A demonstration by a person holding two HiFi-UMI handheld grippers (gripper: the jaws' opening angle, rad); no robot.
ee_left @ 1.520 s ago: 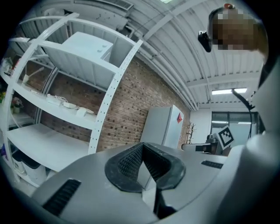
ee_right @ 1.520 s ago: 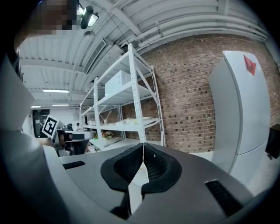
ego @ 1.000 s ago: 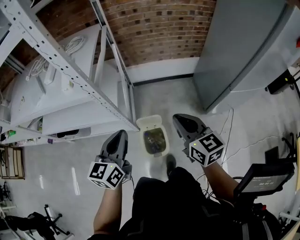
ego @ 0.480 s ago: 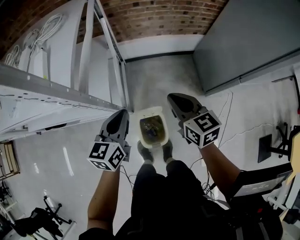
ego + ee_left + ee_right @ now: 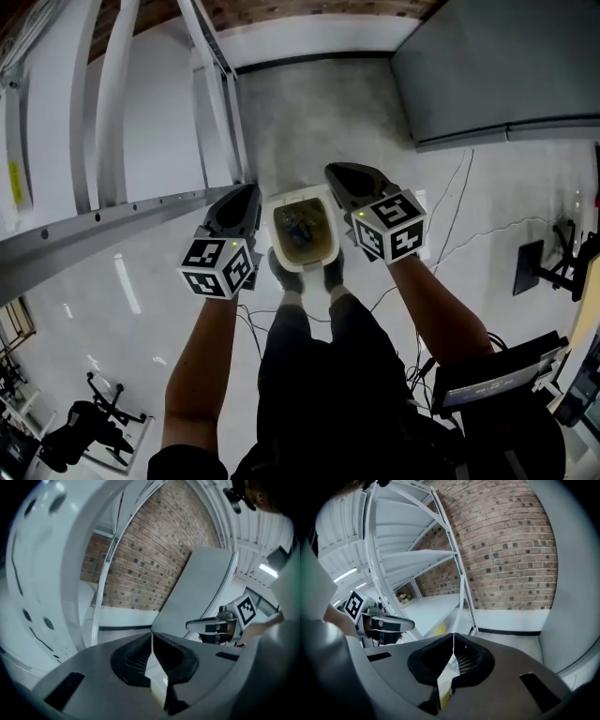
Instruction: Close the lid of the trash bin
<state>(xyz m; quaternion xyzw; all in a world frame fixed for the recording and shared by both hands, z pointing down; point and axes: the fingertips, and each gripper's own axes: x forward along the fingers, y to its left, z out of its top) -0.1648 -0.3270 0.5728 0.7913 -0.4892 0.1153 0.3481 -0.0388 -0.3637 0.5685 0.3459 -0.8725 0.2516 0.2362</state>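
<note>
A cream trash bin (image 5: 274, 234) stands open on the floor in the head view, dark rubbish inside. Its lid (image 5: 300, 196) is tipped up at the far side. The person's two shoes (image 5: 285, 275) touch its near edge. My left gripper (image 5: 248, 191) hangs shut just left of the bin, and my right gripper (image 5: 334, 172) hangs shut just right of the lid; both are above the bin and apart from it. In the left gripper view the jaws (image 5: 151, 634) meet with nothing between them. The right gripper view shows the same (image 5: 453, 634). Neither gripper view shows the bin.
White metal shelving (image 5: 141, 208) runs along the left, close to the bin. A grey cabinet (image 5: 506, 66) fills the upper right. Cables (image 5: 459, 216) trail over the floor at right, beside a black stand (image 5: 530, 267). A brick wall (image 5: 511, 550) lies ahead.
The person has stepped up to the bin, which was a short way ahead. Both shut grippers have come forward and now flank it.
</note>
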